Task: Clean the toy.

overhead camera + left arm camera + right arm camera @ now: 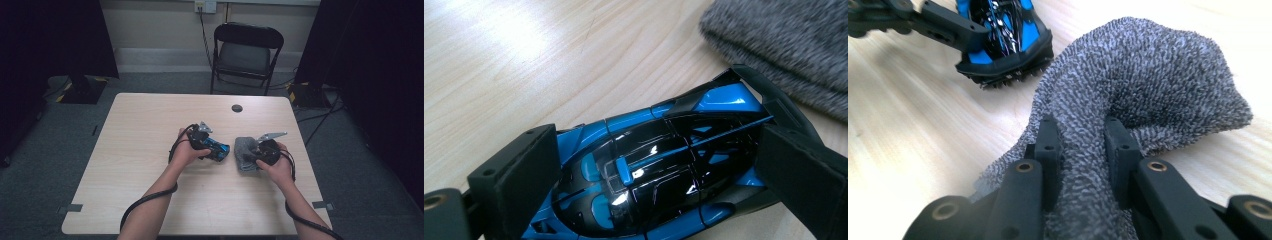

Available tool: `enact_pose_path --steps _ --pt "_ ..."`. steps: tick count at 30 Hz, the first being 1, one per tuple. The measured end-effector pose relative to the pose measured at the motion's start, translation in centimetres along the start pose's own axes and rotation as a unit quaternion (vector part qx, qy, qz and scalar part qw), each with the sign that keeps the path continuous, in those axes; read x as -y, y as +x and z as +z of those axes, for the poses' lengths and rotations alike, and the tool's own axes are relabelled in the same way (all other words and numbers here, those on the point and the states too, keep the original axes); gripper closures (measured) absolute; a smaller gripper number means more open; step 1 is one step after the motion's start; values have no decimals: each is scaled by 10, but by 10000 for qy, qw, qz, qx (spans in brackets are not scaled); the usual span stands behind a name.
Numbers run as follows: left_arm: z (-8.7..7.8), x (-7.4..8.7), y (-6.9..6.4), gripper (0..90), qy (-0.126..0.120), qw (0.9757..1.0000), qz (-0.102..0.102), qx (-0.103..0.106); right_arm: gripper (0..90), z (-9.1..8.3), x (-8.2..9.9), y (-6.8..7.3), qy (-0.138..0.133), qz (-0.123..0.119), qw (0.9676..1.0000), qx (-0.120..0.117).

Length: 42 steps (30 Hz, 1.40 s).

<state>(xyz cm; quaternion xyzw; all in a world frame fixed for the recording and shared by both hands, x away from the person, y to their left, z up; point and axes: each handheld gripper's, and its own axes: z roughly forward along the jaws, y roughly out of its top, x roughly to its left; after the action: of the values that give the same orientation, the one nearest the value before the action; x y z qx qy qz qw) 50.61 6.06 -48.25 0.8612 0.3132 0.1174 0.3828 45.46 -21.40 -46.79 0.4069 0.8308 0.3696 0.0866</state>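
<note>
Both grasps look made, and the wiping itself appears yet to come. The left tongs (644, 165) are closed on the sides of a blue and black model sports car (659, 165), one pad against each flank, holding it low over the pale wooden surface (145, 135) near its middle. The right tongs (1082, 150) have pinched a fold of a grey terry cloth (1148, 85), the pile bunched up between the two pads, while the rest of the cloth lies slumped on the surface just to the right of the car. In the right gripper view the car's tail (1003, 55) sits close to the cloth's edge but apart from it, so I judge that no cleaning contact is made at this moment. What seems left is bringing the cloth onto the glossy bodywork and rubbing it over. No brand, badge or lettering can be read on the car, the cloth or the surface.
</note>
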Motion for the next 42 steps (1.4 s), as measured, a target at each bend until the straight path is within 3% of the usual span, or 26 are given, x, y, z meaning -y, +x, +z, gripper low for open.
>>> enact_pose_path --steps 13,42 --pt "0 1 0 42 -9 10000 16 -5 727 18 3 16 56 -152 9996 -238" --pt "0 0 0 42 -6 10000 0 -7 728 17 12 39 184 -427 9964 -715"
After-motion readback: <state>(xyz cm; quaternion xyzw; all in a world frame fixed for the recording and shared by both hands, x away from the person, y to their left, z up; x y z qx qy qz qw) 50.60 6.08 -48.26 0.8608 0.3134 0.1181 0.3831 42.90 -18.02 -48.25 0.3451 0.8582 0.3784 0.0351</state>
